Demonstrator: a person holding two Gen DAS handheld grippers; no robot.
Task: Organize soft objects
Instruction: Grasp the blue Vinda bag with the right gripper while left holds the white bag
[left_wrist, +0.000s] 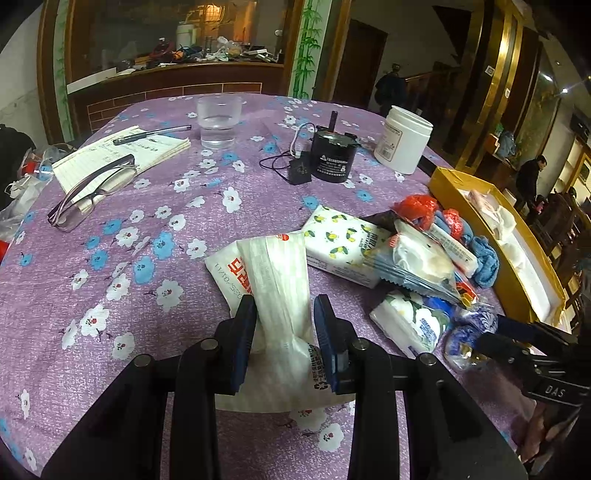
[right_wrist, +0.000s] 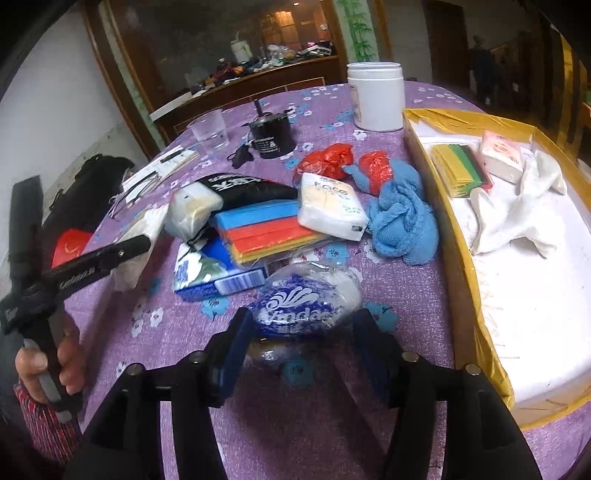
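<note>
My left gripper (left_wrist: 284, 314) is shut on a white tissue pack with red print (left_wrist: 273, 295), squeezed between the blue pads over the purple flowered tablecloth (left_wrist: 129, 258). My right gripper (right_wrist: 301, 325) is open with its jaws either side of a blue-and-white Vinda pack (right_wrist: 306, 301) that lies on the cloth. A heap of soft things lies beyond: a blue towel (right_wrist: 402, 221), red bags (right_wrist: 325, 158), a "face" tissue pack (right_wrist: 328, 205), coloured cloths (right_wrist: 266, 230). The gold box (right_wrist: 458, 236) at right holds a white cloth (right_wrist: 517, 210) and cloth packs.
Farther back stand a white jar (left_wrist: 402, 138), a black motor with wires (left_wrist: 332, 155), a glass of water (left_wrist: 218, 122), a notebook with pen and glasses (left_wrist: 122, 155). The left gripper also shows at the left of the right wrist view (right_wrist: 125, 247).
</note>
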